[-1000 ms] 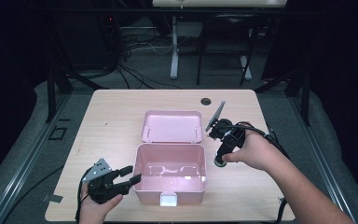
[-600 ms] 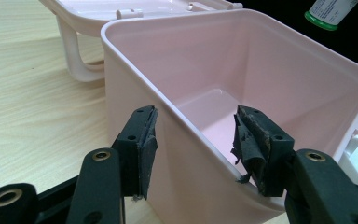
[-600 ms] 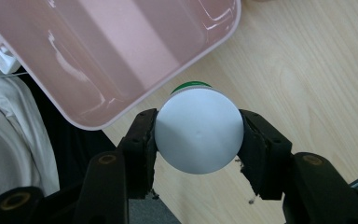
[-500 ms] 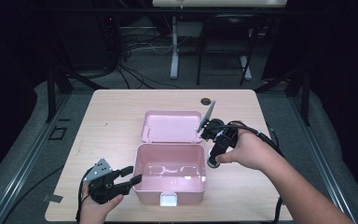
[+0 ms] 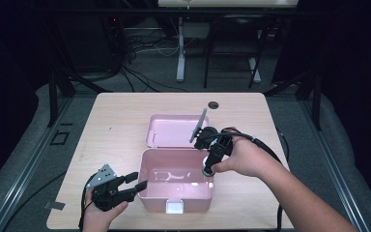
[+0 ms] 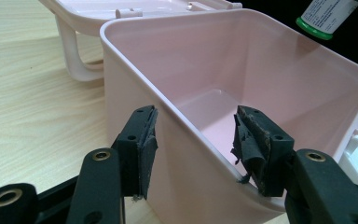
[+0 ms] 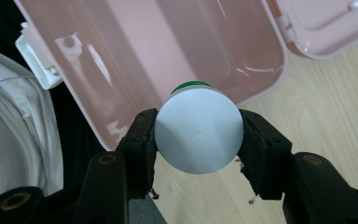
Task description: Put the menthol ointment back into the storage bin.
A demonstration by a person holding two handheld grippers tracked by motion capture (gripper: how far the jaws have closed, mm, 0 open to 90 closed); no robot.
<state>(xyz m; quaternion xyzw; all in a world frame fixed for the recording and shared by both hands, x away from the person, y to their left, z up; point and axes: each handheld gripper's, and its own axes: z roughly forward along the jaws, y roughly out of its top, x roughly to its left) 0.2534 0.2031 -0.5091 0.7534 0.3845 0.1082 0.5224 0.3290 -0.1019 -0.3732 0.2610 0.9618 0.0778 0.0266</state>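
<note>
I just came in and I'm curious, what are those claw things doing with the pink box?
A person holds a gripper in each hand. The right gripper is clamped on a small white bottle with a green band, holding it over the right rim of the open pink box. The left gripper straddles the box's wall, one jaw outside and one inside, not squeezing it. The box looks empty, with its lid lying flat behind it.

Glossy pink plastic box (image 5: 176, 192); matt wood-grain table (image 5: 121, 121); smooth white bottle cap (image 7: 198, 130).
</note>
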